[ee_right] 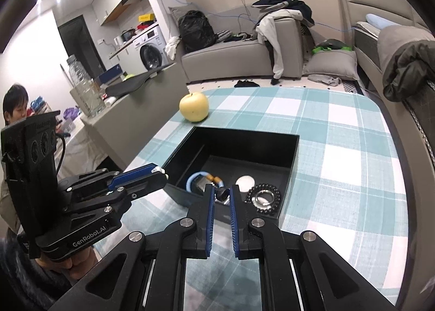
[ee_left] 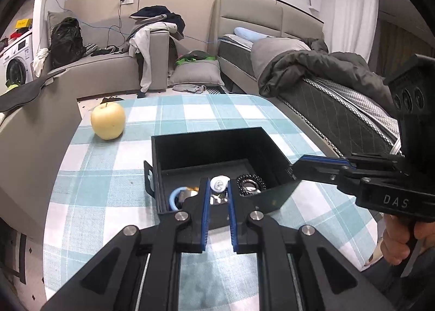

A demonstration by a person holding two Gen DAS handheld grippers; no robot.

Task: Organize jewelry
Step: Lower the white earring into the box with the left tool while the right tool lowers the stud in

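Observation:
A black open box sits on the checked tablecloth. Inside lie a light blue bracelet, a black bead bracelet with a silver ring and a white round piece. My left gripper is shut on a small white round piece over the box's near edge; it also shows in the right wrist view. My right gripper is shut on a small dark piece just above the box's near wall; it also shows at the box's right corner in the left wrist view.
A yellow apple stands on the cloth beyond the box's left side. A grey counter borders the table on the left and a bed on the right. A sofa with clothes stands behind.

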